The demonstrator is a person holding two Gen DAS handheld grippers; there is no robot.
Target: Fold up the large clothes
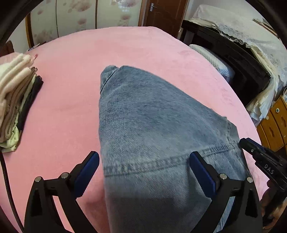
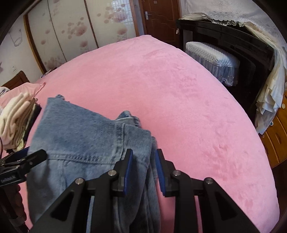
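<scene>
Right wrist view: the right gripper [image 2: 144,161] pinches a bunched edge of the jeans [image 2: 86,136] near the bed's [image 2: 179,86] near edge; the left gripper [image 1: 144,166] gapes wide, holding nothing. Thick denim could slip, spoiling the fold.

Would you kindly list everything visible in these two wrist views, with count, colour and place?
jeans: one, faded blue, on the bed's middle
bed cover: one, pink, beneath everything
folded clothes stack: one, cream, beige and black, bed's left edge
padded stool: one, white, right of bed
door: one, brown, far wall
drawers: one set, orange wood, far right
left gripper: one, black and blue, wide open over jeans
right gripper: one, black and blue, around the jeans' edge
</scene>
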